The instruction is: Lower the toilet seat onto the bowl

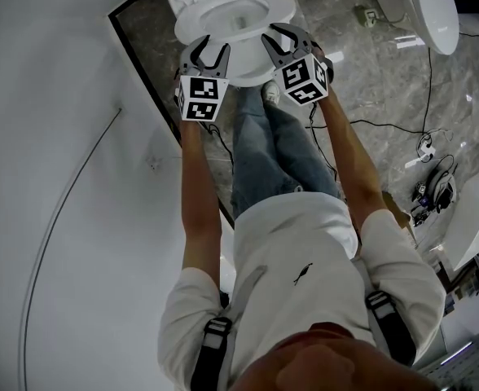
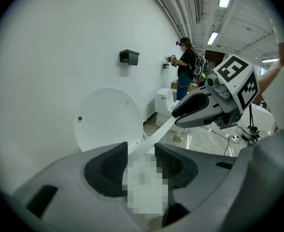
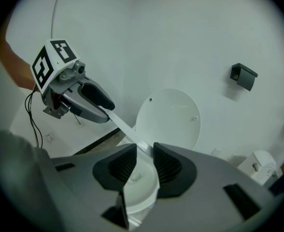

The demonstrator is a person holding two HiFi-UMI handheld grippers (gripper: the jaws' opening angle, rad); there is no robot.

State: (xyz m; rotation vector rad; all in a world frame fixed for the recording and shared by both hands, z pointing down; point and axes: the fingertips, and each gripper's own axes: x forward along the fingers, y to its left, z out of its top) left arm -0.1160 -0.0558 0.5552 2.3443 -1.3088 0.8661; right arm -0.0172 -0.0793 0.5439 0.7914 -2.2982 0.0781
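Observation:
The white toilet seat lies low over the bowl, with the round lid upright against the wall behind. My left gripper holds the seat's front rim on the left. My right gripper holds it on the right. In the left gripper view the rim runs as a thin white strip from between my jaws to the right gripper. In the right gripper view the same strip passes from my jaws to the left gripper, before the lid.
A white wall runs close along the left. The person's jeans-clad legs stand before the bowl on a marble floor with cables. Another toilet stands at upper right. A black wall fitting and a distant person show further back.

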